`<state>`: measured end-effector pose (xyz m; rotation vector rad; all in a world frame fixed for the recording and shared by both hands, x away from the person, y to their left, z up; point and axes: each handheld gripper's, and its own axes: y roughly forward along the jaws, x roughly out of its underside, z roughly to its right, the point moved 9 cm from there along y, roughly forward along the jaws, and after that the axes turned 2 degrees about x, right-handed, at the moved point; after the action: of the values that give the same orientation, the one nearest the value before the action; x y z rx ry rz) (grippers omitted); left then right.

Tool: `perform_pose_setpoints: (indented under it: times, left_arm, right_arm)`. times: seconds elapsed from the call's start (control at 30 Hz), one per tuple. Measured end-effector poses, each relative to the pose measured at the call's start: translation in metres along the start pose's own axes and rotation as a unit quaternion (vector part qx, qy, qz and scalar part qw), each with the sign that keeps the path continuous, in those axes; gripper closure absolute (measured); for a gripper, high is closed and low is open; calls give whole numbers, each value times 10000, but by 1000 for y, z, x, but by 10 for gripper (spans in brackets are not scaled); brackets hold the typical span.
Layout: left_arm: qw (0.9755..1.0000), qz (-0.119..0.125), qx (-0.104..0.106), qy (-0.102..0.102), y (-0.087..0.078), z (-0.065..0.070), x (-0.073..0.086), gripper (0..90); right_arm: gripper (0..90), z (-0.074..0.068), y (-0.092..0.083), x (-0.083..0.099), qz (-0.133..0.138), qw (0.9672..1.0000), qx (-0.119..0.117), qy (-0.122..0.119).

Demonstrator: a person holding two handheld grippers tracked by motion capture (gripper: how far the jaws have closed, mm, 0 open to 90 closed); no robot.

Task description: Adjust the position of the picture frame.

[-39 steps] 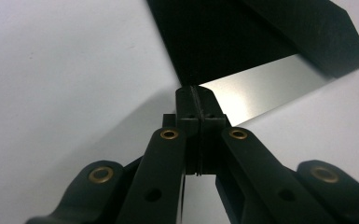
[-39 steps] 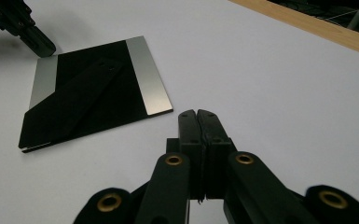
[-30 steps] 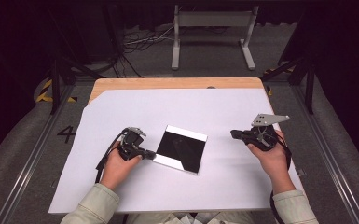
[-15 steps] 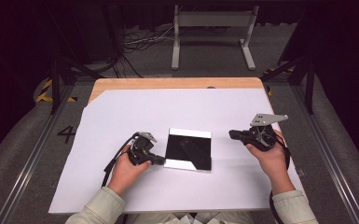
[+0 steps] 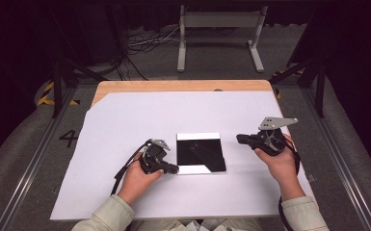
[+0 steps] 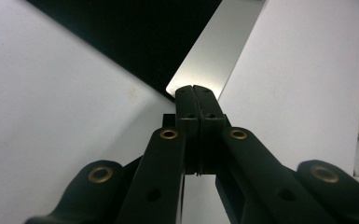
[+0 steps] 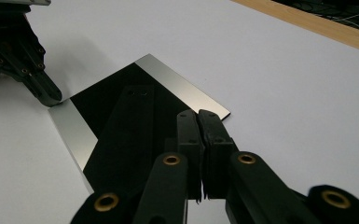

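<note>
Your left gripper (image 5: 172,169): jaws closed, tip at mirror tile's (image 5: 200,153) near-left corner | your right gripper (image 5: 241,139): jaws closed, empty, just right of tile

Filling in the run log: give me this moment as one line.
left claw: shut, tip at mirror plate near corner | right claw: shut, off plate | white sheet under plate
</note>
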<state>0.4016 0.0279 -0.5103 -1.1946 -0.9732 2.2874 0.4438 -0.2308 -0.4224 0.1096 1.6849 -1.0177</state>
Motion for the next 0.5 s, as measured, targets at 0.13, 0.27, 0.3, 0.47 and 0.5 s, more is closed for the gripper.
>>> perform_pose_setpoints:
  times: [0.13,0.27,0.3,0.47,0.5]
  left_arm:
    - [10000,-27,-40,49,0,-1,0,900]
    - [9997,118,-198,106,-6,-2,-2,871]
    - [9995,188,-229,80,-9,-2,-3,858]
    - [9973,436,-584,113,-22,-7,-7,807]
    - [9965,510,-651,130,-25,-8,-7,799]
  right_arm:
    - [877,0,0,0,-9,10000,-3,-1]
    - [867,0,-1,0,-10,10000,13,6]
    - [858,0,-1,0,-14,10000,17,17]
    - [852,1,-2,1,-56,9999,-5,90]
    - [851,0,-2,1,-57,9999,-11,84]
